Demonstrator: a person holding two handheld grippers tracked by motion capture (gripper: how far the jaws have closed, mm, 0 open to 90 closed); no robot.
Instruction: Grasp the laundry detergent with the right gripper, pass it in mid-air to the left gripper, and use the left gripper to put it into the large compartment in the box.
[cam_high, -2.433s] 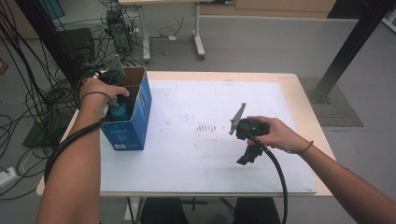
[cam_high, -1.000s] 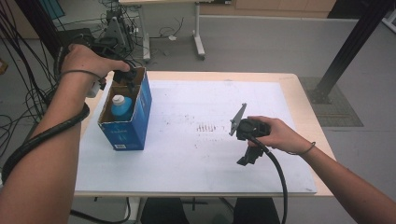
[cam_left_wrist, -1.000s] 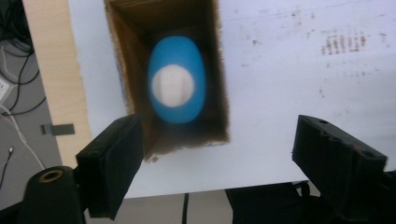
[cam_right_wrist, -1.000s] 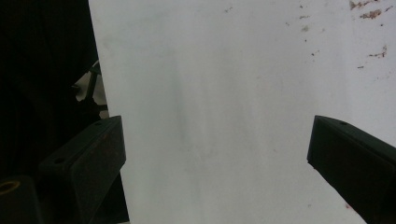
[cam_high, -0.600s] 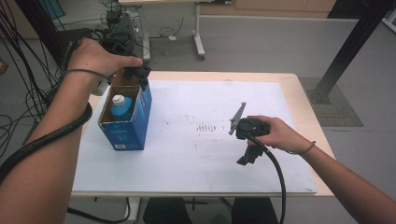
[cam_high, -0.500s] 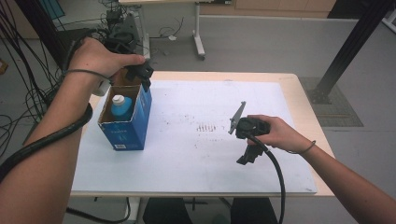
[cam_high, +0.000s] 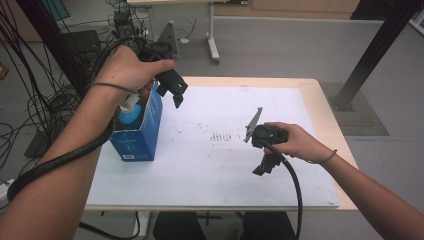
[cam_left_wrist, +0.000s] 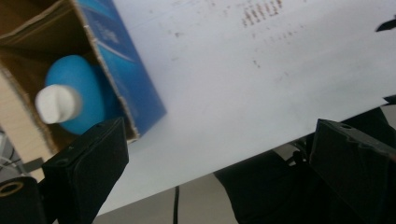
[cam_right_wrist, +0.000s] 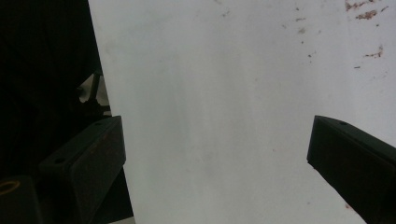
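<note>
Left gripper (cam_high: 172, 92): upper left of the high view, jaws spread with nothing between them, having just opened.
Bottle (cam_left_wrist: 70, 95): blue with a white cap, standing in the box (cam_high: 142, 132); body mostly hidden by the cardboard walls.
Right gripper (cam_high: 263, 160): right of centre, jaws spread over the white sheet (cam_high: 225, 155).

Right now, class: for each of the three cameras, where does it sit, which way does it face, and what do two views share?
High view: above the person's side, facing forward and down on the table; both forearms, left tongs, right tongs.
Left gripper view: on the left tongs, open, facing the blue box and bottle.
Right gripper view: on the right tongs, open, facing the white sheet.
Shared: box, bottle, sheet.
</note>
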